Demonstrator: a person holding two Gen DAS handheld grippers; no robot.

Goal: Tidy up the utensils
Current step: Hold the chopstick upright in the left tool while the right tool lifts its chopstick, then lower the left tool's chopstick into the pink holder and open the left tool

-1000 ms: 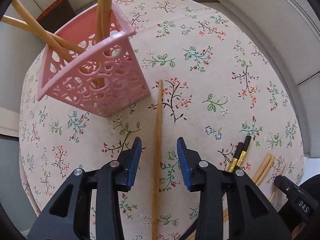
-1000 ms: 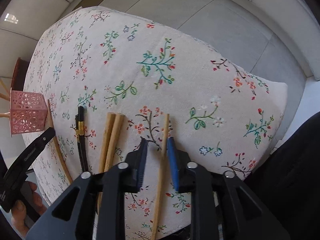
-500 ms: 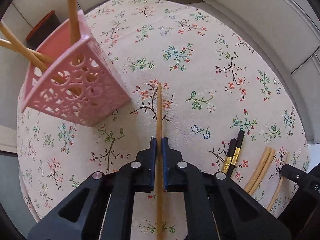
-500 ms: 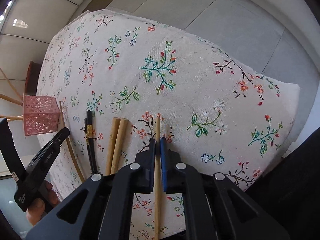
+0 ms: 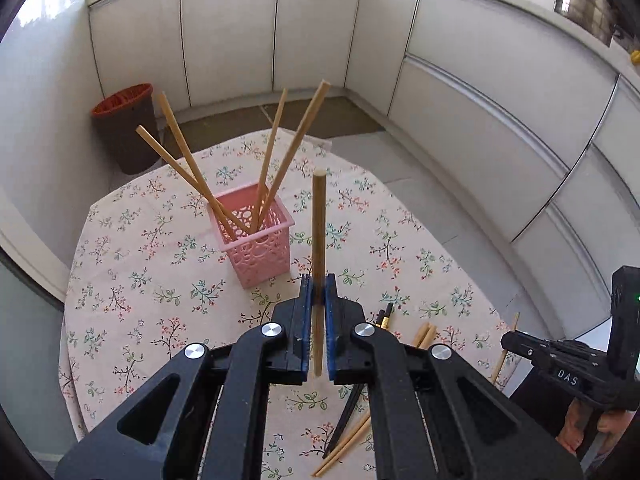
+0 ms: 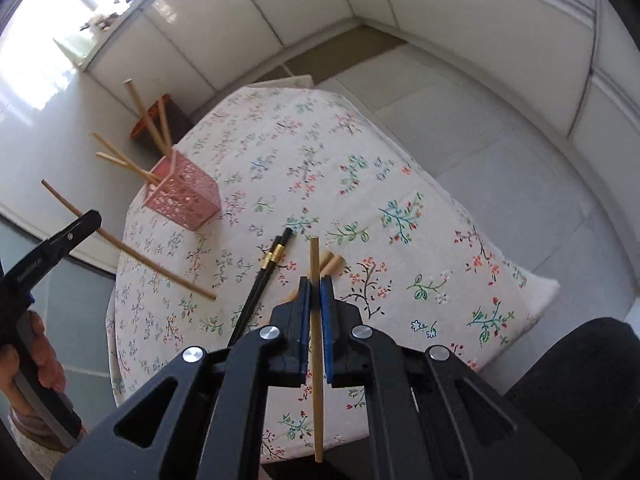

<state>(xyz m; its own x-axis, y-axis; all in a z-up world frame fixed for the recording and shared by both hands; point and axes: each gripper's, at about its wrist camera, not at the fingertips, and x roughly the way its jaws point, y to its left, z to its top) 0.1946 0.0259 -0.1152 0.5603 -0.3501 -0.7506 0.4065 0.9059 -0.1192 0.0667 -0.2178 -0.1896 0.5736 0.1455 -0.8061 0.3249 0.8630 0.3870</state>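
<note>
Blue-padded fingers of the left gripper (image 5: 319, 280) are clenched on a light wooden chopstick (image 5: 319, 232), the pads pressing it from both sides. The stick stands nearly upright between them, its upper end in the air above the worktop (image 5: 120, 288) and its lower end just past the pads.

The right gripper (image 6: 315, 282) is likewise clamped on a second wooden chopstick (image 6: 317, 380), which runs through its pads; a short length pokes out ahead and a longer length trails back towards the camera. In the right wrist view the left gripper's stick appears at the left, slanting over the worktop's edge, with a hand (image 6: 44, 354) around the tool's handle.

Beyond the left fingers stands a pink perforated holder (image 5: 260, 248) on the floral cloth, with four wooden chopsticks leaning out of it. Lying on the cloth beside the grippers are a black pair with gold bands (image 6: 268, 268) and a pale wooden pair (image 6: 332, 262). Past the worktop sits a dark bin with a red rim (image 5: 124, 128), then white cabinets.
</note>
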